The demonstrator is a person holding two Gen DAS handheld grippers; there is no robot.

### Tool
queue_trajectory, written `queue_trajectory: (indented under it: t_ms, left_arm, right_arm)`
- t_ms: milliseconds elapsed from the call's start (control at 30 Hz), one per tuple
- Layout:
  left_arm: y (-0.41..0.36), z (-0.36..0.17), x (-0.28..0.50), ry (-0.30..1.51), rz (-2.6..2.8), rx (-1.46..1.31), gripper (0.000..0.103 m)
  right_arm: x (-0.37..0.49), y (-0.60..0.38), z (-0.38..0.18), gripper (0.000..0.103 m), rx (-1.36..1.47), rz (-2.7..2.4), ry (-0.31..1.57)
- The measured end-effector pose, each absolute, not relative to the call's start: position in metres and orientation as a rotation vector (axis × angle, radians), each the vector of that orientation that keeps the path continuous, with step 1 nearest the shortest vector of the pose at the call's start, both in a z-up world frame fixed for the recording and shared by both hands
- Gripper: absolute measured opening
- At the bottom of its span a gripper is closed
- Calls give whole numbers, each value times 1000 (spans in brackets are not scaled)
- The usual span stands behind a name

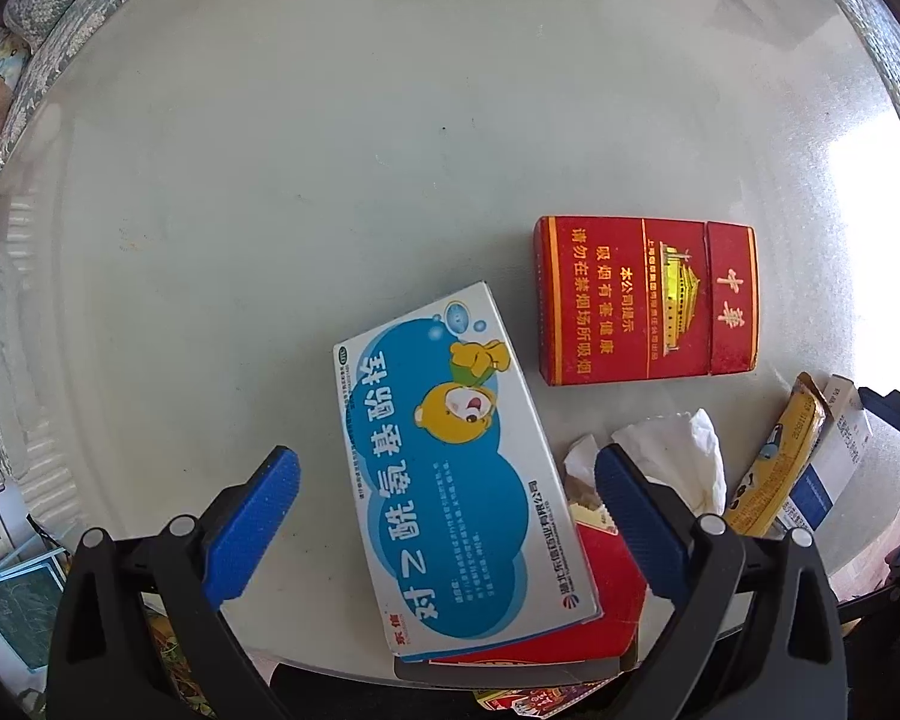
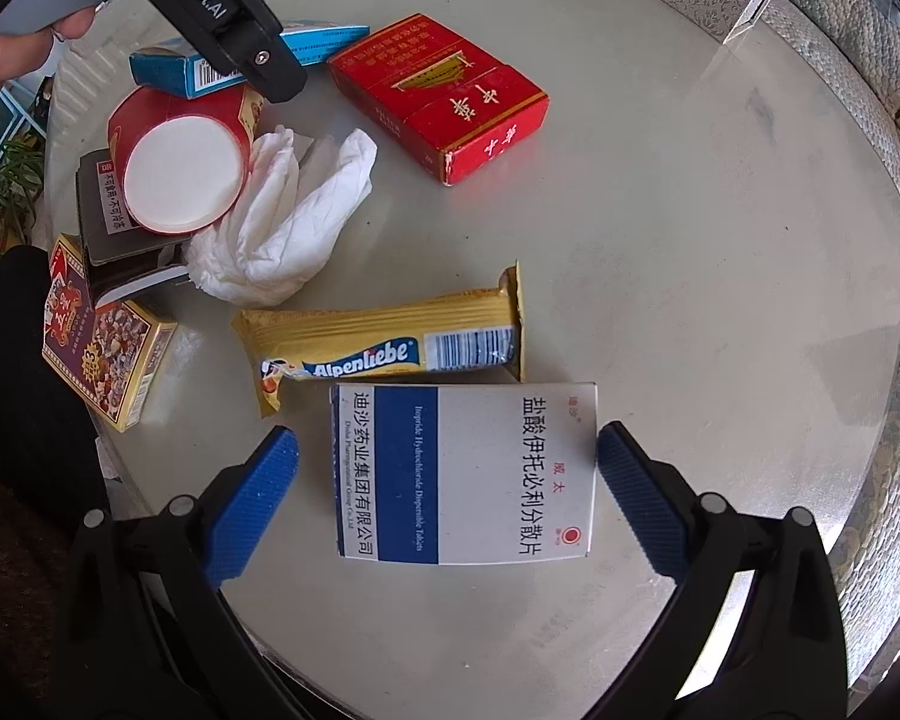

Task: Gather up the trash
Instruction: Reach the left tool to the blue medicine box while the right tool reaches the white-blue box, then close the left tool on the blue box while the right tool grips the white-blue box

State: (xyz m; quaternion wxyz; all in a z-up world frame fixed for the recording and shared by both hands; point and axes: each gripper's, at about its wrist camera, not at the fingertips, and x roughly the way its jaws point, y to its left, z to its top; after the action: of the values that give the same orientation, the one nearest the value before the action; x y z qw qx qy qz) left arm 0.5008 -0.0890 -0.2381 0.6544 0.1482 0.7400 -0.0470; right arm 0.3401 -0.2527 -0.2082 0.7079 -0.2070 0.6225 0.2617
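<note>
Both grippers hang with jaws apart over a round glass table (image 2: 720, 240) strewn with trash. The left gripper (image 1: 447, 483) straddles the blue box (image 1: 450, 468), which lies tilted atop a red cup (image 1: 606, 588) at the table's 6 o'clock edge in its view; neither pad touches the box. The right gripper (image 2: 448, 468) brackets the white box (image 2: 465, 474), its right pad just at the box's edge, the left pad apart.

Around them: a tissue (image 2: 282, 222) at 10 o'clock in the right view, a candy wrapper (image 2: 384, 342) just above the white box, a red pack (image 2: 444, 96) at 12 o'clock.

Risks, as I judge them: the blue box rests unsteadily, so a lopsided squeeze could tip it and the cup off the rim. The white box lies flat on slick glass; pads closing unevenly may skid it into the wrapper rather than lift it.
</note>
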Motion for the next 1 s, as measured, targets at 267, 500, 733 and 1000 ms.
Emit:
queue_trajectory:
  t_ms: [267,500,733,1000]
  left_arm:
    - [-84,-250,514,1702,-99,326,85]
    - [-87,-257,525,1722,-115,310,71]
    - [-88,-254,528,1710,-124,299,65]
    - [-77,-237,520,1692,-135,273,64]
  right_arm:
    - [340,-258,-223,97,-435,554,1391]
    - [350,-268,-225,85,-422,522,1378]
    - [350,-269,-220,84,-396,512,1372]
    - [350,-276,-211,84,-403,474,1354]
